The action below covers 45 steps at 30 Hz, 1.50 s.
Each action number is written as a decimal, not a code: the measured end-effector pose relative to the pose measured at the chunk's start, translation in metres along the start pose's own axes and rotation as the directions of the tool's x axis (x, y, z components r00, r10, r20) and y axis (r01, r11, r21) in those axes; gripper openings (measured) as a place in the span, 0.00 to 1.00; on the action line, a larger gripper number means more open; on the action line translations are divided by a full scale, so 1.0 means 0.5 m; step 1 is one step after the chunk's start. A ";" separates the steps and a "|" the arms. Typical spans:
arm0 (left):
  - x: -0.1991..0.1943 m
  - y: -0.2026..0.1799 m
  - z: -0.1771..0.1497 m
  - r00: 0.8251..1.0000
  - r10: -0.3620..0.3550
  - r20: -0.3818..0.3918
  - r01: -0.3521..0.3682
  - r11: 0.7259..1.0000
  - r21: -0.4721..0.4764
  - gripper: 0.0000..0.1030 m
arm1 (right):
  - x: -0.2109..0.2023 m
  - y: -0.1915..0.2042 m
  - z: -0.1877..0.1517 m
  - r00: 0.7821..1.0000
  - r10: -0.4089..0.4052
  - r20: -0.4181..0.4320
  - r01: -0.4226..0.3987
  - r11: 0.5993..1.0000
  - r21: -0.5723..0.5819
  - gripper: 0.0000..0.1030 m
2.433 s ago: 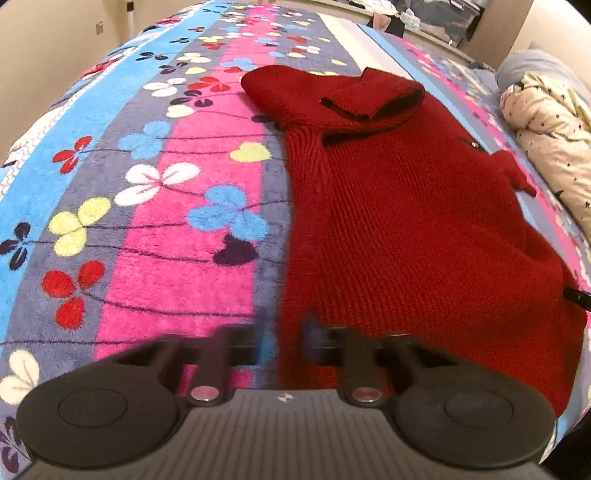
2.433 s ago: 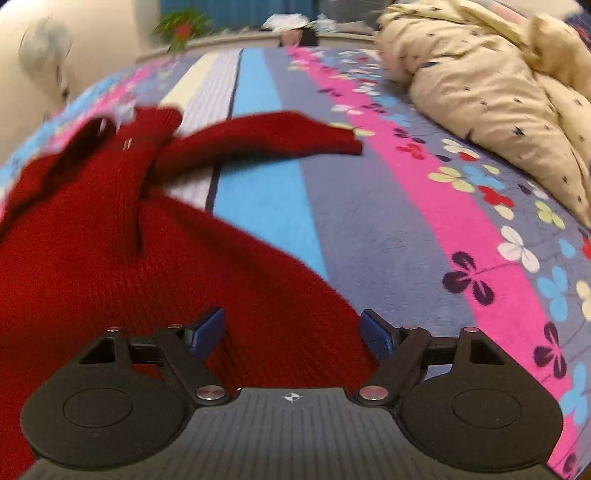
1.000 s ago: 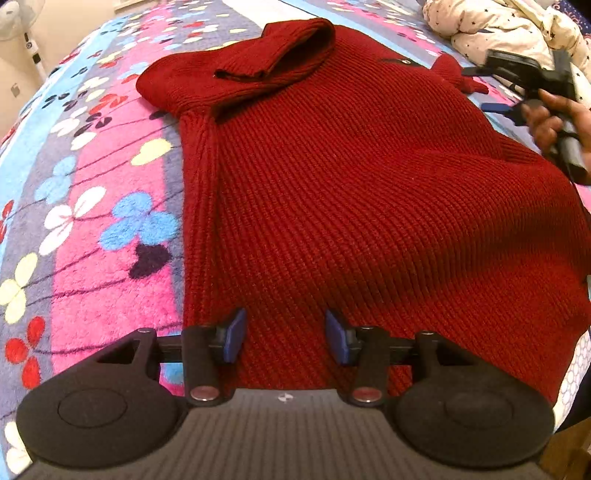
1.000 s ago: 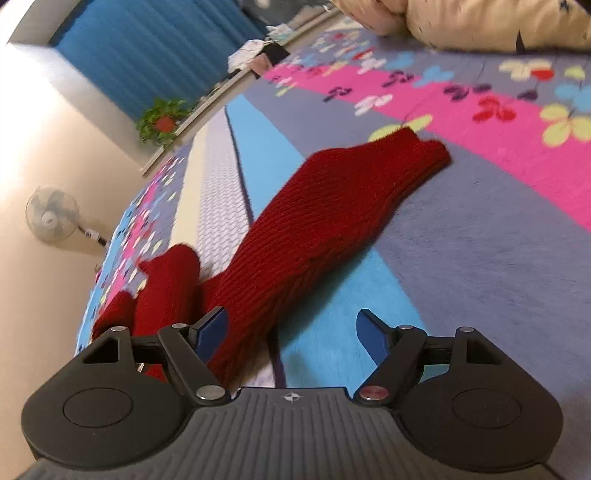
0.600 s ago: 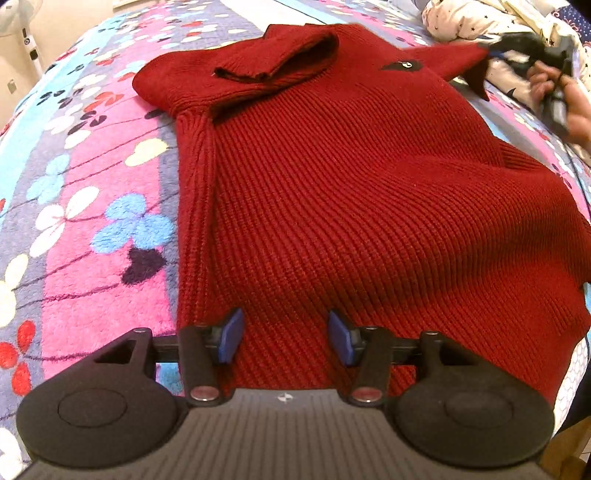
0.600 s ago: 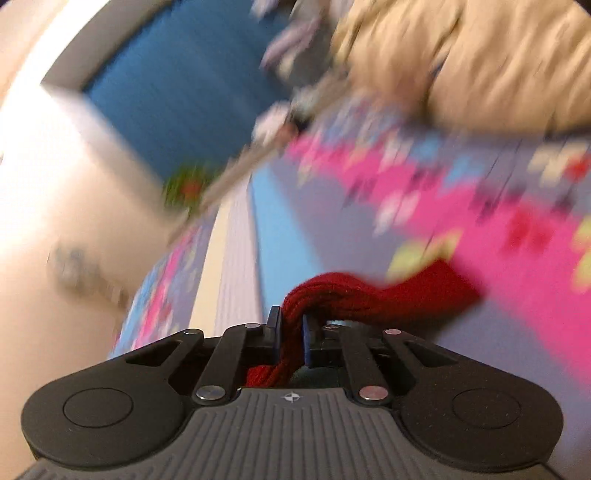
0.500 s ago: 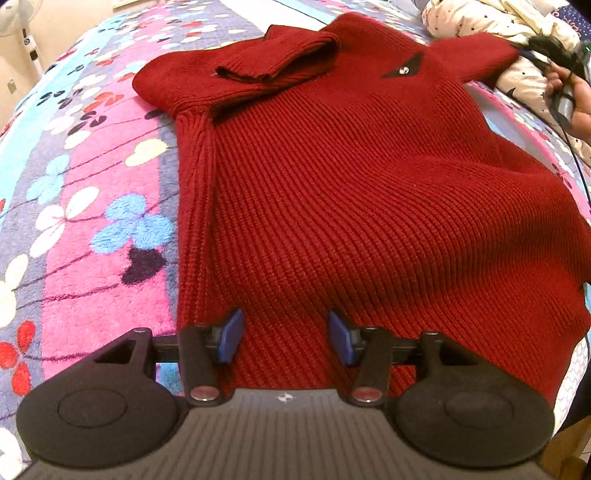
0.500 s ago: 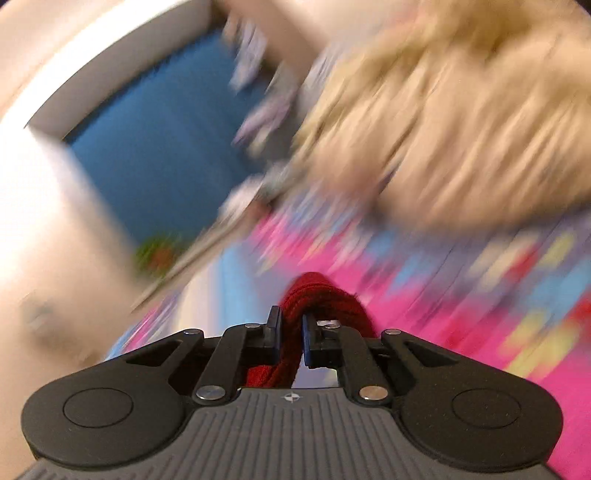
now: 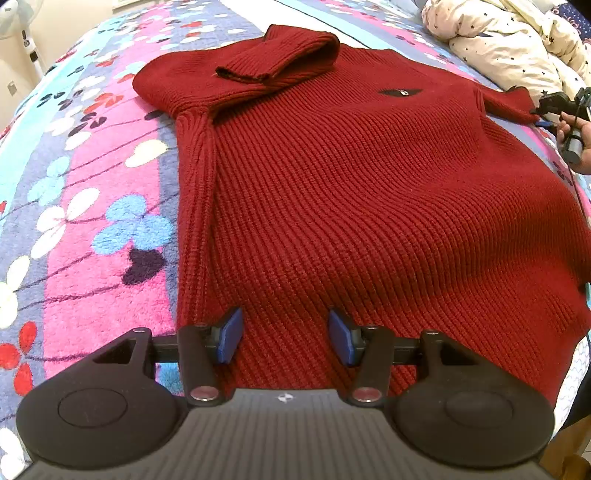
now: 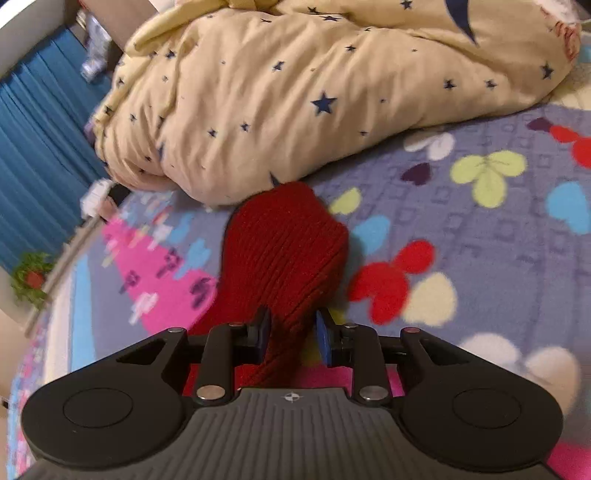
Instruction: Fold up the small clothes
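A dark red knit sweater (image 9: 369, 203) lies flat on the flowered blanket (image 9: 92, 221). Its left sleeve (image 9: 280, 59) is folded across the chest. My left gripper (image 9: 284, 336) is open over the hem, its blue pads apart with knit beneath them. The right sleeve (image 10: 284, 251) is stretched out toward the star-print duvet (image 10: 314, 92). My right gripper (image 10: 291, 330) has that sleeve between its jaws, which are opening; the pads no longer squeeze it. In the left wrist view, the right gripper (image 9: 554, 107) sits in a hand at the sleeve's end.
The bunched duvet (image 9: 509, 44) fills the bed's far right side, just beyond the sleeve tip. A blue curtain (image 10: 37, 147) and a potted plant (image 10: 31, 278) stand past the bed. A fan (image 9: 14, 22) is at the far left.
My right gripper closed on the right sleeve, drew it outward toward the duvet, and its jaws have now parted. The left gripper has stayed over the hem.
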<state>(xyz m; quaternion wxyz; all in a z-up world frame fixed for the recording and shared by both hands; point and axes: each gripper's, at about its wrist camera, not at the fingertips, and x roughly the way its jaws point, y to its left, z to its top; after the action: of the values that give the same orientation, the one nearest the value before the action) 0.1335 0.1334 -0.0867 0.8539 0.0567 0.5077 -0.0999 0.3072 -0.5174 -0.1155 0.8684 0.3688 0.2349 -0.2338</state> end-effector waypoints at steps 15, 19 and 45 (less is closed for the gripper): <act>-0.077 0.037 -0.007 0.996 -0.015 0.085 0.025 0.992 -0.122 0.58 | -0.284 0.101 -0.274 0.751 0.119 -0.649 -0.567 0.620 -0.542 0.71; -0.108 0.057 -0.024 0.994 0.017 0.111 0.005 0.982 -0.190 0.62 | -0.344 0.083 -0.335 0.821 0.058 -0.568 -0.517 0.500 -0.695 0.70; -0.105 0.043 -0.091 0.996 -0.044 -0.077 0.033 0.990 -0.135 0.46 | -0.485 -0.072 -0.268 0.902 0.089 -0.423 -0.294 0.844 -0.449 0.70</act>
<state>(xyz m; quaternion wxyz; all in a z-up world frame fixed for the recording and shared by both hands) 0.0752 0.1695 -0.0623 0.8327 -0.0063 0.5479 -0.0798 0.0654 -0.3827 -0.0764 0.8897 0.1906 0.4148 0.0023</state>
